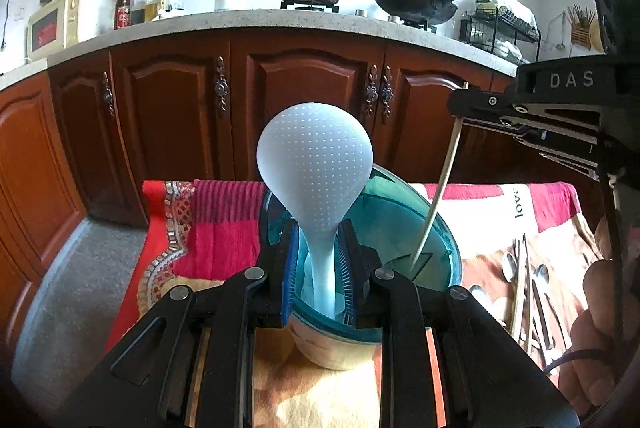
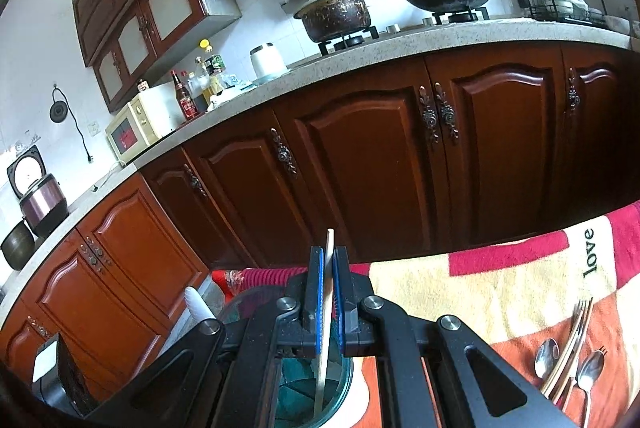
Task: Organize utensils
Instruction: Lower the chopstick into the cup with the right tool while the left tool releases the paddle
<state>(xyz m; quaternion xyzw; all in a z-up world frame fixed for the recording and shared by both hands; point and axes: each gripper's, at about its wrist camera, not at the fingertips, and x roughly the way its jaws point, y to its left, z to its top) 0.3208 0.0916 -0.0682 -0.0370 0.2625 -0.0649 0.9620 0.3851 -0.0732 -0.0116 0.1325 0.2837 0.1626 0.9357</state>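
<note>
Closest in, the left tool (image 1: 318,268) is clenched on the neck of a translucent white dotted plastic rice paddle (image 1: 314,163), handle end pointing down into a round teal plastic utensil holder (image 1: 400,224) that stands on the counter, which is draped in a red, orange and cream patterned cloth (image 1: 224,228). The paddle's handle is already inside the rim, head sticking up above it. So the step in hand looks like dropping utensils into the holder, two at once.

The right tool (image 2: 328,292) is clamped tight on a thin pale wooden chopstick (image 2: 326,308), and in the left wrist view that stick is seen slanting down with its tip inside the same holder, on the side toward the right edge of the counter.

Further toward the right edge, loose metal spoons (image 2: 546,352), a metal fork (image 2: 580,312) and more sticks are left lying on the cloth, well apart from the holder and not yet sorted.

Next move, probably: both pieces need lowering a bit more until they're resting on the holder's floor, then each grip can be let go. Whether either is touching bottom can't be told. The paddle is top-heavy, so a tip toward the rim is to be expected once it's released.
</note>
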